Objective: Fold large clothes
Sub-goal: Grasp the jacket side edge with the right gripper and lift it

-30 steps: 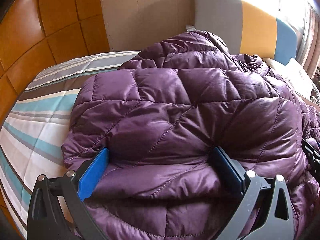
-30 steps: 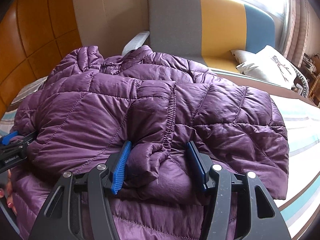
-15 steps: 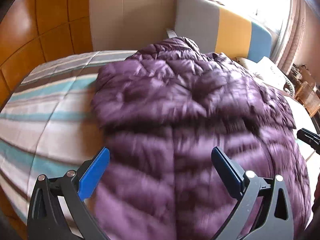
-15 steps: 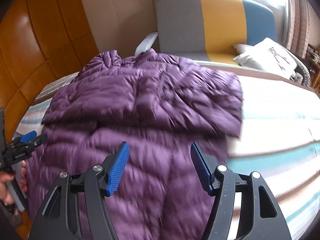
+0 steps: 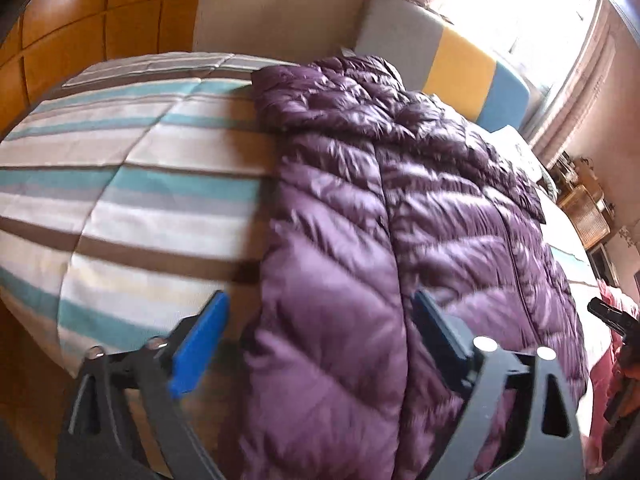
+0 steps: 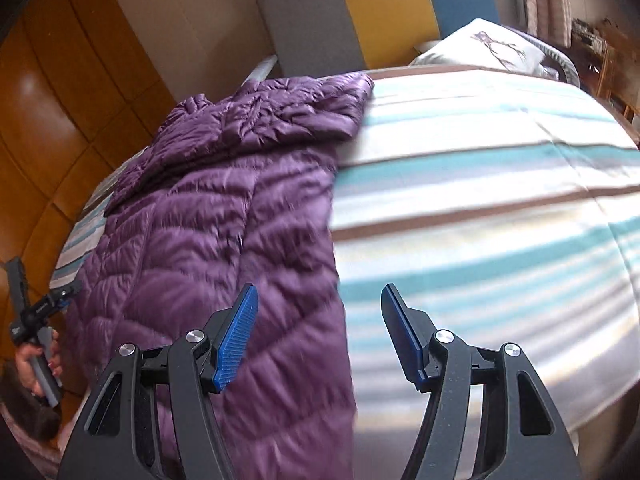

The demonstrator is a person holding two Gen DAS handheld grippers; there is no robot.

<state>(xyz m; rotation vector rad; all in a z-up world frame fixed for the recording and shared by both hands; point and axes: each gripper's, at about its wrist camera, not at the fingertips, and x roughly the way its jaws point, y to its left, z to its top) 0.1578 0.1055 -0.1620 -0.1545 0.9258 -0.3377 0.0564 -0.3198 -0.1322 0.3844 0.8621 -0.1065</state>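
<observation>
A purple quilted down jacket (image 5: 400, 208) lies lengthwise on the striped bed cover (image 5: 132, 184), collar at the far end, hem at the near edge. My left gripper (image 5: 318, 340) hovers over the hem's left part. Its jaws are closing, the fabric shows between the blue pads (image 5: 200, 344) and they do not press on it. In the right wrist view the jacket (image 6: 224, 216) fills the left half. My right gripper (image 6: 318, 332) stands open above the jacket's right edge and the bare cover (image 6: 480, 200). A hand (image 6: 36, 364) holds the left gripper at that view's left edge.
A grey, yellow and blue headboard (image 6: 380, 12) stands behind the bed, with a white pillow (image 6: 488, 48) beside it. Orange wood panelling (image 6: 60, 120) runs along the left. Bright curtained window (image 5: 560, 40) at the right; pink cloth (image 5: 608, 368) by the near right corner.
Both grippers have let go of the bunched jacket fabric and drawn back toward the bed's near edge. The jacket now lies flatter and longer. The left jaws have begun to narrow.
</observation>
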